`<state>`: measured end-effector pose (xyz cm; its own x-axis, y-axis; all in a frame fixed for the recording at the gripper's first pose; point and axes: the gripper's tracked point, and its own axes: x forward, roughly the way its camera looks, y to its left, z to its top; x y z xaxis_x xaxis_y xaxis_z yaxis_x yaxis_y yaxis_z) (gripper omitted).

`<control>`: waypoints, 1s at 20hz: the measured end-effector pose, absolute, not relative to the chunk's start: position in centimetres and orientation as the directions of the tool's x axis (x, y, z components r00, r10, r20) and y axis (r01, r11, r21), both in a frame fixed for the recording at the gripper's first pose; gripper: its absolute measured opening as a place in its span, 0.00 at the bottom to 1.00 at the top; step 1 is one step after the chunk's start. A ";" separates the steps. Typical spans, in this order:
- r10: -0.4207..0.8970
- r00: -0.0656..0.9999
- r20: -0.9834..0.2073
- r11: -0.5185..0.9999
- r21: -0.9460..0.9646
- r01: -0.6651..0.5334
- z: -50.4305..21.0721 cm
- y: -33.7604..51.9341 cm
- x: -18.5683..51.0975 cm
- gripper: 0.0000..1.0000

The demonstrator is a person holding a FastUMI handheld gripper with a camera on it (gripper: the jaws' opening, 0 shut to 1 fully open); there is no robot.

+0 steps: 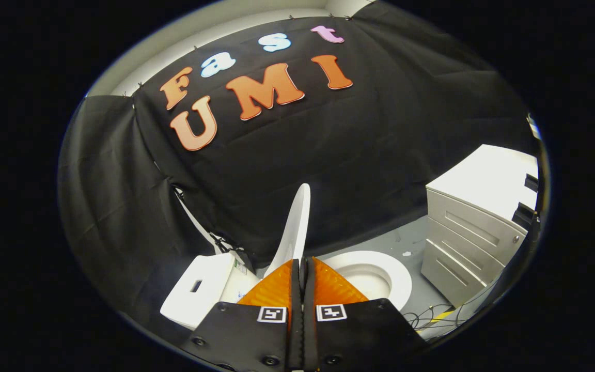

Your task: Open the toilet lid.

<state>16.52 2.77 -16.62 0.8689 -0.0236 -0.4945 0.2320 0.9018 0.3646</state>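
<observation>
The white toilet lid stands raised, nearly upright and seen edge-on, rising just beyond my fingertips. Its lower part passes behind one finger. To the right of the lid lie the open seat ring and bowl, partly covered by the other finger. The white tank sits left of the lid. My gripper is shut, its fingers pressed together along their length with only a thin slit between them. The tips lie right at the lid's near edge; whether they touch it I cannot tell.
A white drawer cabinet stands to the right of the toilet on the grey floor. Loose cables lie on the floor in front of it. Black cloth walls close in behind and to the left of the tank.
</observation>
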 end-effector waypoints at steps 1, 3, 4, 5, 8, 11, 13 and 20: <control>-0.015 0.865 -0.502 0.914 0.344 0.215 -16.2 3.5 16.7 0.08; -0.005 0.863 -0.505 0.932 0.310 0.188 -15.2 5.3 17.2 0.08; 0.003 0.866 -0.501 0.935 0.309 0.176 -14.6 6.3 17.4 0.08; 0.011 0.868 -0.496 0.938 0.306 0.163 -14.0 7.0 17.6 0.08; 0.023 0.870 -0.493 0.962 0.248 0.116 -13.0 9.2 18.2 0.08; 0.033 0.869 -0.493 0.971 0.222 0.089 -12.2 11.2 18.5 0.08; 0.057 0.876 -0.478 0.965 0.250 0.074 -11.5 12.7 18.6 0.08; 0.119 0.881 -0.457 0.978 0.209 -0.024 -9.4 19.0 19.2 0.08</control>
<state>19.23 19.03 -9.42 0.8814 0.1190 -0.4571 -0.0235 0.9776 0.2091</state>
